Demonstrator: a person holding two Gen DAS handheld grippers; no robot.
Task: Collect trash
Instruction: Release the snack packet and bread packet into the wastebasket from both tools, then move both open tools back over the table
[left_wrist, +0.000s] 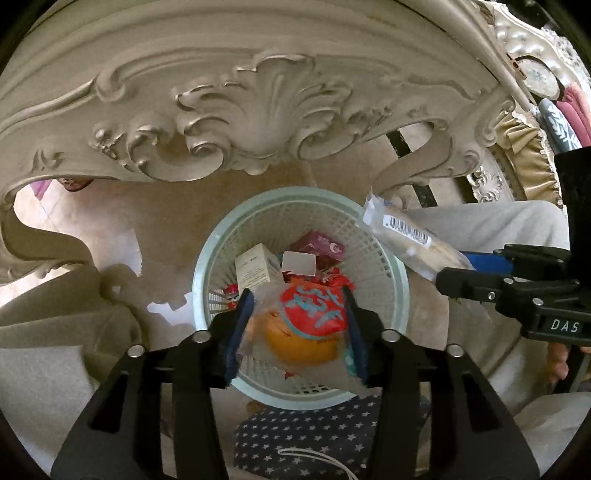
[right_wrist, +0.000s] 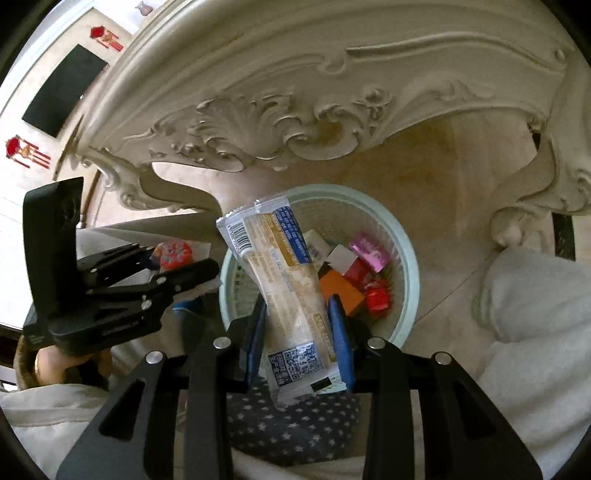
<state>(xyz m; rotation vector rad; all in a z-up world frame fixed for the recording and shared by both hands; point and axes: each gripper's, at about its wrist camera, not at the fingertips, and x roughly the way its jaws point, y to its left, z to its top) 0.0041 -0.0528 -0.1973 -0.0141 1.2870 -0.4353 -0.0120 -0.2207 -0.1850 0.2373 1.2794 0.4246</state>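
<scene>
directly under both grippers sits a round, pale green lattice basket (left_wrist: 384, 266) on the floor, hemmed on its far side by a carved cream table apron (left_wrist: 258, 122). left gripper (left_wrist: 295, 325) points steeply down, jaws spread, a crinkly red-and-orange snack bag (left_wrist: 310, 321) loose between them. right gripper (right_wrist: 299, 332) pinches a long clear wrapper (right_wrist: 291, 295) over the rim.

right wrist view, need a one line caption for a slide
Right hand-held gripper shut on a long snack wrapper above the pale green waste basket beside a carved table.
</scene>
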